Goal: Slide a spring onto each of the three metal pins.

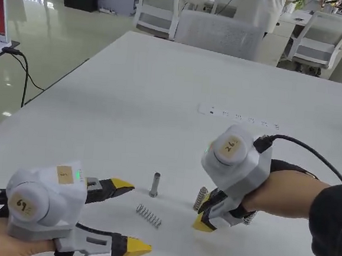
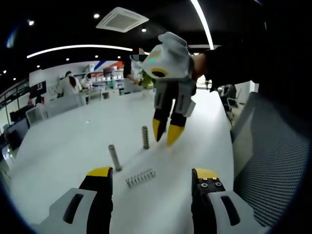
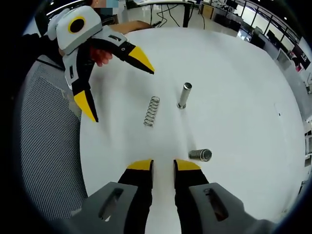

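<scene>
Roughly a third of the job looks done, by my reading: the sprung pin (image 2: 145, 137) stands upright with a coil round it, just beside the tips of the right tool (image 3: 164, 165), whose jaws sit near together with a narrow gap and nothing in it. Near it stands the bare pin (image 1: 154, 185), and the loose spring (image 1: 148, 216) lies flat just in front of that, ahead of the left tool (image 1: 131, 217), whose jaws are spread wide and empty. A third pin I cannot make out, so at least two pins seem left to do. The white surface (image 1: 132, 89) also carries a power strip (image 1: 237, 116) farther back. Around it is a bright office with grey chairs (image 1: 217, 32) and a glossy floor (image 1: 42, 29).
</scene>
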